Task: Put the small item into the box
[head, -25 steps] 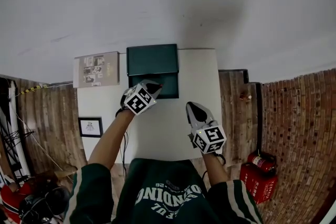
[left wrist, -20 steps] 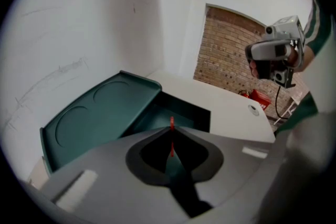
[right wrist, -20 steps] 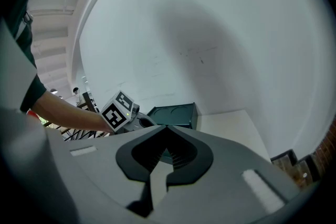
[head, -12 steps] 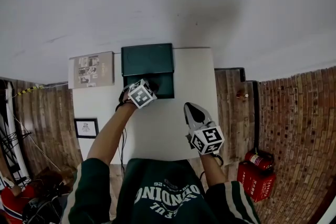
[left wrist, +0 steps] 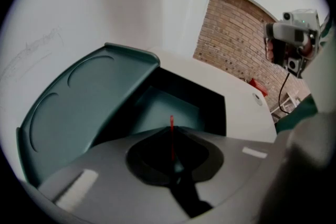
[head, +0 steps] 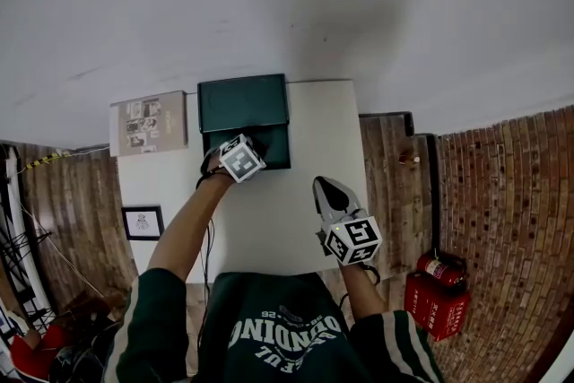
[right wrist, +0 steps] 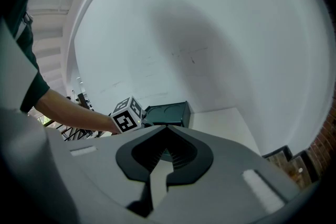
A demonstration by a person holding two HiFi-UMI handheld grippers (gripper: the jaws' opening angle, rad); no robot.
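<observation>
The white desk [head: 318, 134] carries a dark green box [head: 272, 150] at its far edge, against the wall. The box lid [left wrist: 89, 97] is open and stands up from the far side of the box; the interior [left wrist: 168, 107] is exposed. The left claw [left wrist: 171, 131] is positioned at the near rim of the box, with the forearm reaching across the desk. Its jaws are closed together on the small item [left wrist: 171, 124], a thin red piece that projects upright from between the jaw tips. In the left gripper view the item's free end lies in line with the open box interior; whether it is inside the rim cannot be determined. The right claw [head: 326, 185] is over the near right part of the desk, well apart from the box. Its jaws meet at the tips and nothing stands between them. A printed board [head: 148, 123] lies just left of the box lid. A framed picture [head: 142, 222] sits below the left side of the desk.
</observation>
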